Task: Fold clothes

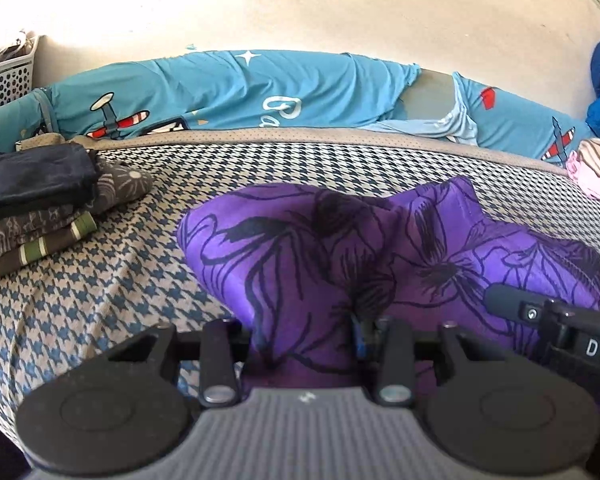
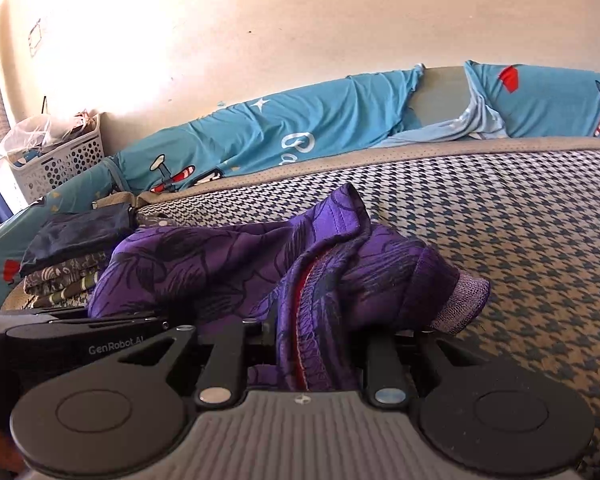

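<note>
- Left gripper [image 1: 306, 332] clamped on purple garment [image 1: 380, 248]; cloth bunched between fingers, rest draped ahead onto bed.
- Right gripper [image 2: 312, 344] clamped on same garment [image 2: 220, 264], gripping a serged seam edge with red stitching; mesh cuff [image 2: 462, 300] dangling to its right.
- Grippers close together, side by side; each visible at edge of other's view.
- Step, as judged: carrying held edge over to make a fold.
- To do well: keep both grips level, spread hands apart to pull cloth taut before laying down, lower edge flat, let go only once cloth rests on bed.
- Risk: bunched cloth likely to fold lumpy unless tensioned first.
- Surface: houndstooth bedspread [image 1: 120, 264], soft, slightly wrinkled.
- Folded stack [image 1: 40, 208] ahead-left of left gripper; likely drop spot.
- Beyond: blue airplane-print bedding [image 1: 220, 92] along wall, white basket [image 2: 56, 168] far left, pink striped item [image 1: 596, 172] far right.
</note>
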Tool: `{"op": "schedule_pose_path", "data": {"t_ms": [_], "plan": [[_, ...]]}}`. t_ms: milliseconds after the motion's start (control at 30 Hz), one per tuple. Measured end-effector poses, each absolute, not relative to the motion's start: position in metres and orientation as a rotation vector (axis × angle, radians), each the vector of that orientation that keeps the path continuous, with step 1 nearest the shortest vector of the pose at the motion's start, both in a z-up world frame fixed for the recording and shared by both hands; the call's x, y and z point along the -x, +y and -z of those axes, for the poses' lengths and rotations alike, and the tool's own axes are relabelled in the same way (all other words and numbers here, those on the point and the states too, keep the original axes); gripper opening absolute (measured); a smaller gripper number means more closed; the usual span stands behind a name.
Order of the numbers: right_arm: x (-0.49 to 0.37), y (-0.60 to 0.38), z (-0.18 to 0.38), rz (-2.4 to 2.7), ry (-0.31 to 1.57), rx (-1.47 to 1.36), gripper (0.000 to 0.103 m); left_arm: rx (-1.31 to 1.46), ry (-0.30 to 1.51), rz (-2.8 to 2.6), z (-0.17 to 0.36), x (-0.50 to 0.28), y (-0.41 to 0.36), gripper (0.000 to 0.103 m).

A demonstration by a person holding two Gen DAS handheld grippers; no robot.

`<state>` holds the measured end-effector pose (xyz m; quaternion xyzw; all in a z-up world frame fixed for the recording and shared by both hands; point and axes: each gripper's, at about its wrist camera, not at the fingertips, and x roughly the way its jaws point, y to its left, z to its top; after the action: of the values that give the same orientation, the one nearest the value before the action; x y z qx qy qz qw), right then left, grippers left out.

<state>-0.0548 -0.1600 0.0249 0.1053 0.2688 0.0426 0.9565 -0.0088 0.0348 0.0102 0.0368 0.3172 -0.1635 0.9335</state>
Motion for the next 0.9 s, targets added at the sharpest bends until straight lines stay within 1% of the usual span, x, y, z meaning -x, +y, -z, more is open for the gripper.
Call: {"op": "schedule_pose_path", "data": {"t_ms": [900], "plan": [[0.069,-0.170,-0.025,-0.029,0.559,-0.241,0.021,-0.107,0.656,0.360,-0.006,0.021,0.025,0.036]]}}
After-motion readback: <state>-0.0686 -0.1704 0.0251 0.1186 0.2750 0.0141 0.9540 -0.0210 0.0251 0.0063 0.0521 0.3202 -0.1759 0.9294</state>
